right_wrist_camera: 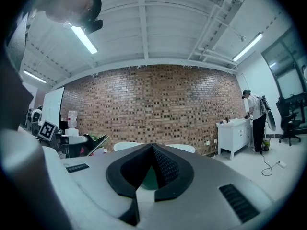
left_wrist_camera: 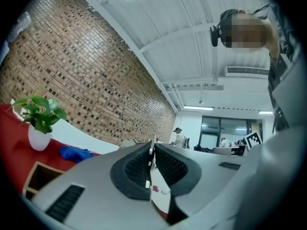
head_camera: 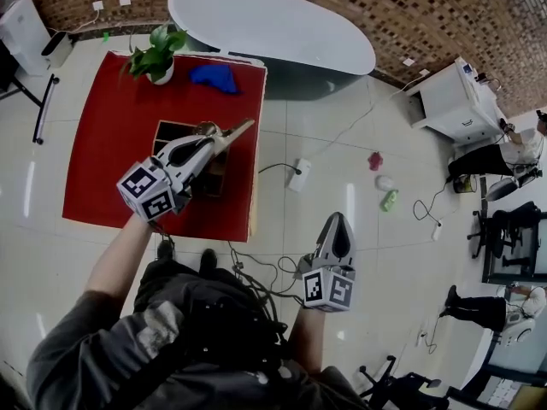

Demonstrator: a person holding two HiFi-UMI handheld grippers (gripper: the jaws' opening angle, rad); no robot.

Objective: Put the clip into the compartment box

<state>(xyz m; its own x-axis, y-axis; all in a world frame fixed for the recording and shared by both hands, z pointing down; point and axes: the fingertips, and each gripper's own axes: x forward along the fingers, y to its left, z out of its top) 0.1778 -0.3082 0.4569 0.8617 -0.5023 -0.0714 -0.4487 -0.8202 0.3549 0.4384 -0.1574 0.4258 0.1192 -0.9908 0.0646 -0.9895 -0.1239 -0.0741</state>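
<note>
The left hand-held gripper (head_camera: 220, 139) is clamped on the clip (head_camera: 241, 127), with the compartment box (head_camera: 167, 130) beneath it on the red tabletop (head_camera: 102, 143). The right hand-held gripper (head_camera: 336, 219) is closed and empty.

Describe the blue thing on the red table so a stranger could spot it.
Find the red table beside the white oval table. At its far edge, right of the potted plant, lies a crumpled blue cloth. It is the only blue thing there.

Bright ceiling strip lts (right_wrist_camera: 84, 40), floor (head_camera: 350, 203) glare, fisheye warp, dark corners
</note>
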